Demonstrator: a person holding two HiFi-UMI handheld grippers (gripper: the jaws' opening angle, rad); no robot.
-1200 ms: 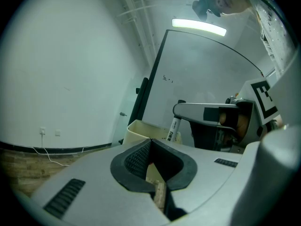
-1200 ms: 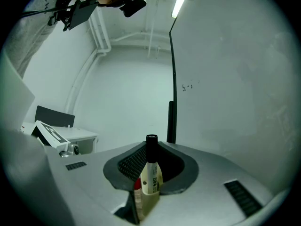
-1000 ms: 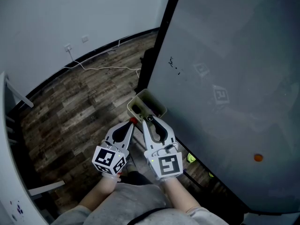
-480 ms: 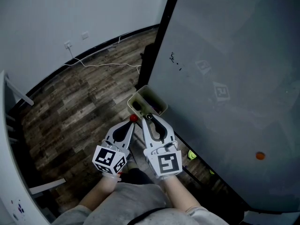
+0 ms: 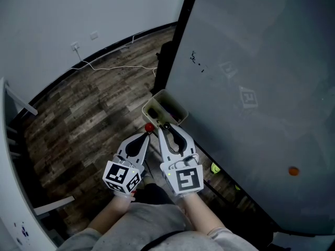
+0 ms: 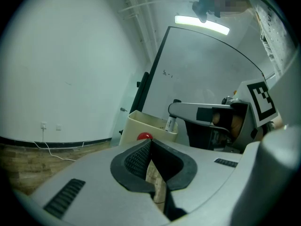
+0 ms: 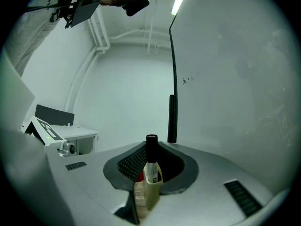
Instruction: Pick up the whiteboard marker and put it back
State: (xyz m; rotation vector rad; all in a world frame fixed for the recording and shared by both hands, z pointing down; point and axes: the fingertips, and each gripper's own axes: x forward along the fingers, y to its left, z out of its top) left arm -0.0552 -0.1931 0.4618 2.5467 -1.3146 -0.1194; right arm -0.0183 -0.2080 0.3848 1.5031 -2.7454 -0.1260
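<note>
The right gripper (image 7: pixel 150 150) is clamped on the marker (image 7: pixel 152 169), black cap up, at the near rim of the beige box (image 5: pixel 168 106) beside the whiteboard (image 5: pixel 261 77). The left gripper (image 6: pixel 150 147), just beside it, is closed on nothing.

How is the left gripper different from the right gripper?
The right gripper pinches the black-capped whiteboard marker upright. The left gripper has its jaws pressed together, with nothing showing between them. The right gripper reaches the beige tray's edge, while the left gripper sits slightly farther back. Both are the same gray shape.
</note>
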